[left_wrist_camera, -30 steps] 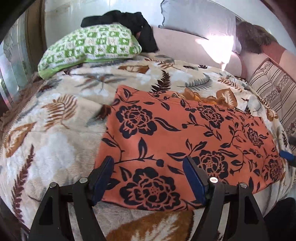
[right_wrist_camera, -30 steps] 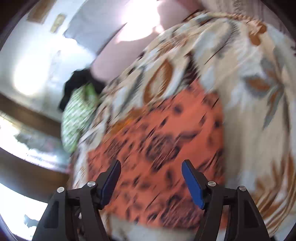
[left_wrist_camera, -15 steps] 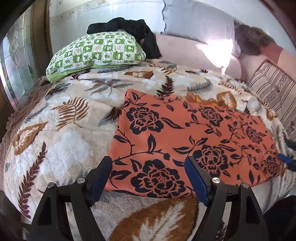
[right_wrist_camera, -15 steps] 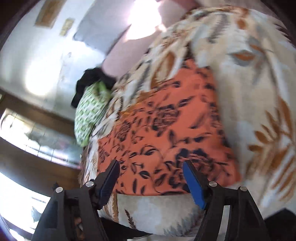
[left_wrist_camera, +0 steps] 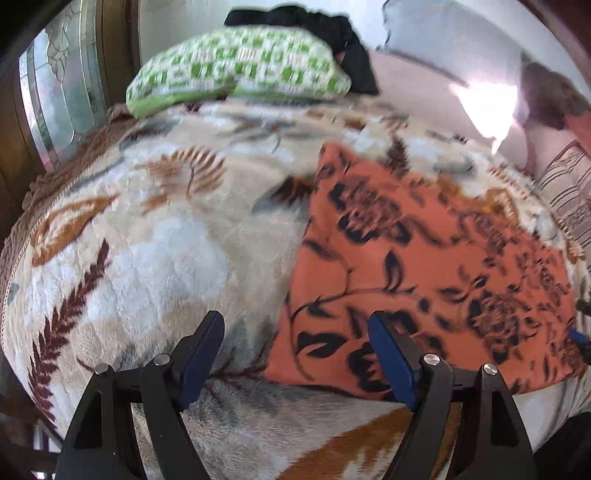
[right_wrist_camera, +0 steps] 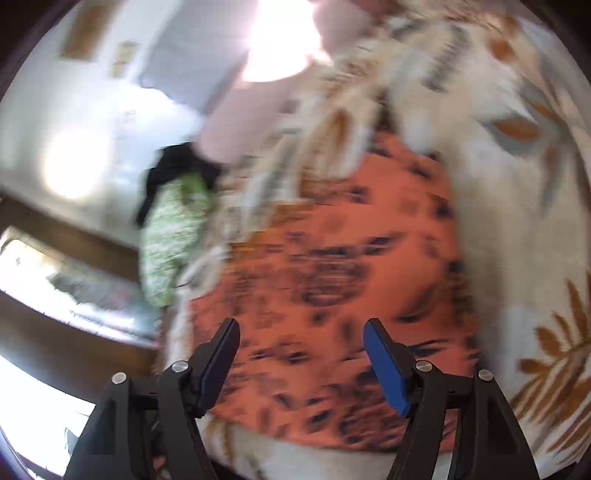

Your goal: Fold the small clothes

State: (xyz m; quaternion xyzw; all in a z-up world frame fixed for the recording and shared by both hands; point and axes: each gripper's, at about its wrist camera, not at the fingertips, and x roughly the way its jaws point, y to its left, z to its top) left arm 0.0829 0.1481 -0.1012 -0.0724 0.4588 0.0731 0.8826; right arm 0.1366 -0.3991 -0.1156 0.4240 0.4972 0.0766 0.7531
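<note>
Orange floral garment (left_wrist_camera: 424, 266) lies flat on the bed blanket (left_wrist_camera: 147, 251); your left tool (left_wrist_camera: 295, 354) stands apart, your right tool (right_wrist_camera: 301, 360), apart too, has just been closing, neither pressing the cloth.

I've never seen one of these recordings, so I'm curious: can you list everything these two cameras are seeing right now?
floral cloth: one, orange with black flowers, spread flat on the blanket near the bed's front edge.
blanket: one, cream with brown and grey leaves, covering the bed.
checked pillow: one, green and white, at the far end of the bed.
black garment: one, bunched behind the checked pillow.
grey pillow: one, against the wall.
striped cushion: one, beige and brown, at the right edge.
window: one, patterned glass, left.
left hand-held gripper: black with blue pads, open over the cloth's near left corner.
right hand-held gripper: same colours, open above the cloth's near edge, its jaws just closing somewhat.
</note>
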